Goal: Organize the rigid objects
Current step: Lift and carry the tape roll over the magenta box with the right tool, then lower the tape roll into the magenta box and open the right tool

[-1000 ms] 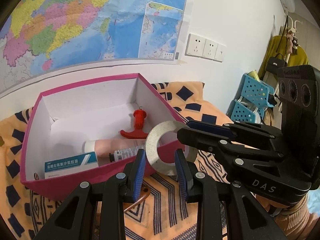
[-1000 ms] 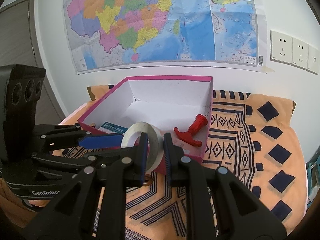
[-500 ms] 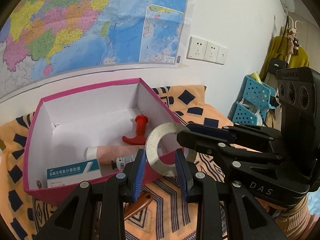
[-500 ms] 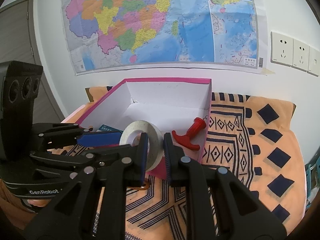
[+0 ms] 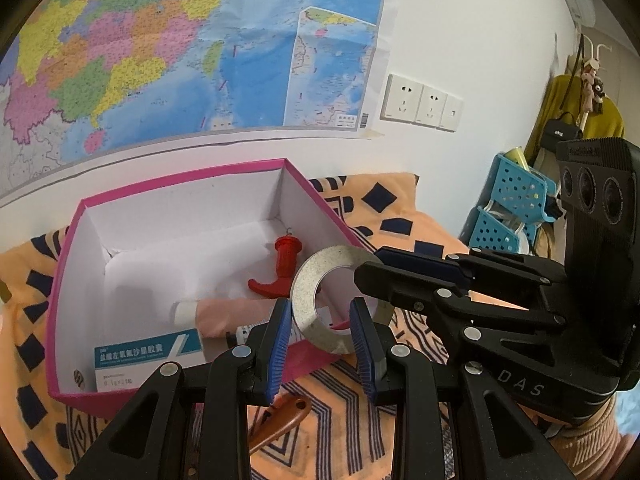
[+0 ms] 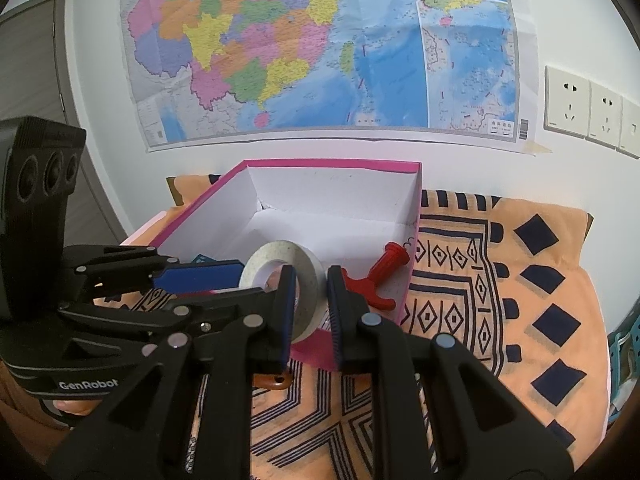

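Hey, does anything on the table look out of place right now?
One thing: a brown handle lies on the cloth outside the pink box, partly hidden under the grippers. The other loose items sit inside the box.

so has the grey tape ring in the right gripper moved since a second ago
Yes, slightly. The grey tape ring held by the right gripper now sits a little farther over the pink cardboard box's near rim, toward the red plastic handle.
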Tool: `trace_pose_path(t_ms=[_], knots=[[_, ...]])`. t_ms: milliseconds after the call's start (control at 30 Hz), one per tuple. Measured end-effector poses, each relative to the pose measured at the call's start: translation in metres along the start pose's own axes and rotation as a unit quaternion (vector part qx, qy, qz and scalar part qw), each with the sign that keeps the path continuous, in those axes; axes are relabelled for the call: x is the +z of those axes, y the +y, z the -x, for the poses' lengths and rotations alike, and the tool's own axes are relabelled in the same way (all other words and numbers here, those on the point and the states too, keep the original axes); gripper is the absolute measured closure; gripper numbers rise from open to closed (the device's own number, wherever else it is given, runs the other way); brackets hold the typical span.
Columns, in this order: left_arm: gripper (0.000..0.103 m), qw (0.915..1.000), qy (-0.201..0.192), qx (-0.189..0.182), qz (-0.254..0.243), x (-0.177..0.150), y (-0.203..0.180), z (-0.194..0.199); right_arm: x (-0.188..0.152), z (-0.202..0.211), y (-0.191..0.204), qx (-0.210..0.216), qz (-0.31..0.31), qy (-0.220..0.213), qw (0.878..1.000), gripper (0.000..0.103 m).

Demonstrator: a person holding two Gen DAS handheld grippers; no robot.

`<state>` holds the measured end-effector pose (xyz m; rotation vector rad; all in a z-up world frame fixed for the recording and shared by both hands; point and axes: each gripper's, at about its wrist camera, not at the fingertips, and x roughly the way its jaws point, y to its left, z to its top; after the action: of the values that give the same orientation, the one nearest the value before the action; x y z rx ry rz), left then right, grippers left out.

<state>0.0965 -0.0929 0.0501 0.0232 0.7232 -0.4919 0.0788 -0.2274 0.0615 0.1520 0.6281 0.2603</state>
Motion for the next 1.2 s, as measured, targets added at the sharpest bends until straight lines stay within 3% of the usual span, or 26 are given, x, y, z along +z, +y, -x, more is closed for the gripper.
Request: trace_pose_path(t_ms=[1200], knots=[[0.075, 0.9997, 0.019, -0.003, 0.015, 0.015, 0.010, -0.028, 0.006, -0.028, -0.022, -0.014, -0.018, 0.017, 1.000, 0.085]])
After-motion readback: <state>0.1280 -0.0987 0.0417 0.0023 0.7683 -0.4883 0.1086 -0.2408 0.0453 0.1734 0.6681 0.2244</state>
